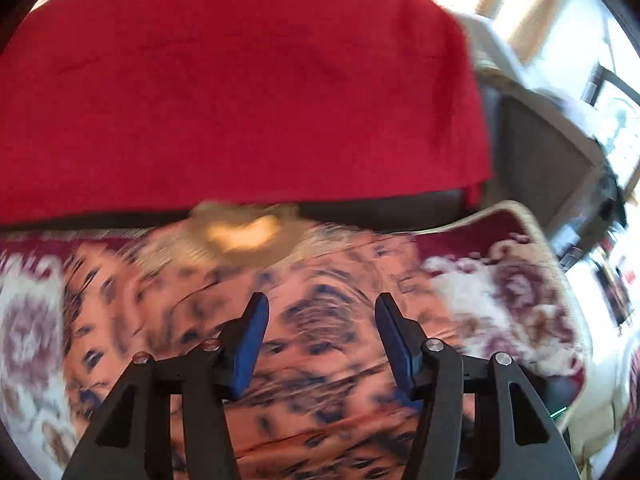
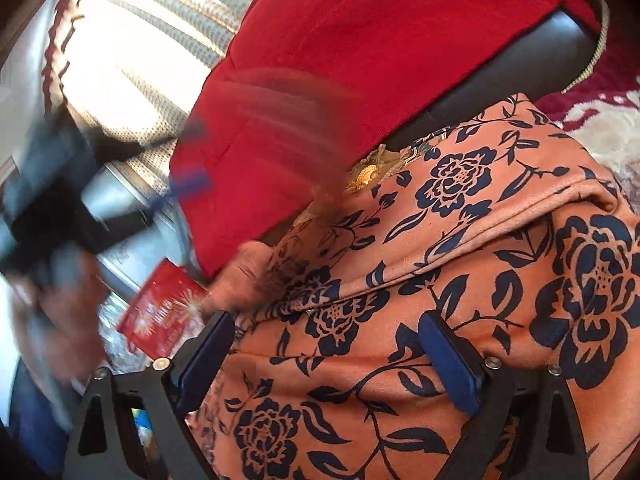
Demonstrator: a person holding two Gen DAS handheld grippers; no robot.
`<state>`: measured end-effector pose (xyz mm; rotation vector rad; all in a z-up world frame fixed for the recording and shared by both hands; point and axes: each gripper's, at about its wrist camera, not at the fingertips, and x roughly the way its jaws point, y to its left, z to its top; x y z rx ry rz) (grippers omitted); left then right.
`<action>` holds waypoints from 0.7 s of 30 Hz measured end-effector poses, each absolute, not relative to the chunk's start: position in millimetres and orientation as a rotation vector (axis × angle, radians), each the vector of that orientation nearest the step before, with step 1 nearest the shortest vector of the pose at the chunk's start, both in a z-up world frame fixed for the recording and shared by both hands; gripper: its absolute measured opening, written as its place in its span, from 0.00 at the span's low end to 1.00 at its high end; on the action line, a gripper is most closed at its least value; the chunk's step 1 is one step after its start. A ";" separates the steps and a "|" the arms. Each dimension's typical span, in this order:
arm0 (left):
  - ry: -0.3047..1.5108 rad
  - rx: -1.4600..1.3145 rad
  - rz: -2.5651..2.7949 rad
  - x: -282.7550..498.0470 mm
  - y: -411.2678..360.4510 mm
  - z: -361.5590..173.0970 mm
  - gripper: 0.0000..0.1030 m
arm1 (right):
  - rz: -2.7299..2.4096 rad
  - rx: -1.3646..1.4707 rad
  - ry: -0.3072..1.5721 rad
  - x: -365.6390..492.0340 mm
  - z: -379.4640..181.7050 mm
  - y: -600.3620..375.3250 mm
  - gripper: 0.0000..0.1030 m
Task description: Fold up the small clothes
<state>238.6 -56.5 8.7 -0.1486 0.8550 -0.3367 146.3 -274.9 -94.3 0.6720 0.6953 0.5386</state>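
Note:
An orange garment (image 2: 460,240) printed with navy flowers lies partly folded on a patterned blanket, a layer doubled over across its middle. Its gold-trimmed collar (image 2: 368,174) points toward the red cloth. My right gripper (image 2: 324,344) hovers open just over the garment, with no cloth pinched between the blue pads (image 2: 448,356). The left wrist view is motion-blurred: my left gripper (image 1: 322,312) is open above the same garment (image 1: 312,360), with its collar (image 1: 240,232) ahead and nothing between the fingers. From the right wrist view, the left gripper (image 2: 186,156) is a blur at the left, held by a hand (image 2: 60,312).
A red cloth (image 1: 240,80) drapes over a dark sofa back (image 2: 520,68) behind the garment. The maroon and cream floral blanket (image 1: 500,288) spreads underneath. A red packet (image 2: 160,312) lies off the left edge, beside clear plastic wrapping. Bright furniture stands at the right (image 1: 560,152).

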 end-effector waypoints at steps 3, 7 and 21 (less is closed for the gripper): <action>0.789 -0.223 -0.195 218.2 0.5 2.5 0.61 | 0.535 0.760 0.682 141.4 -90.1 -289.8 0.92; 0.785 -0.260 -0.004 203.1 80.1 -30.3 0.69 | 0.510 0.884 0.657 147.9 -78.3 -314.6 0.92; 0.845 -0.439 0.099 169.0 176.9 -103.8 0.69 | 0.278 0.299 1.109 276.0 -61.3 -257.5 0.10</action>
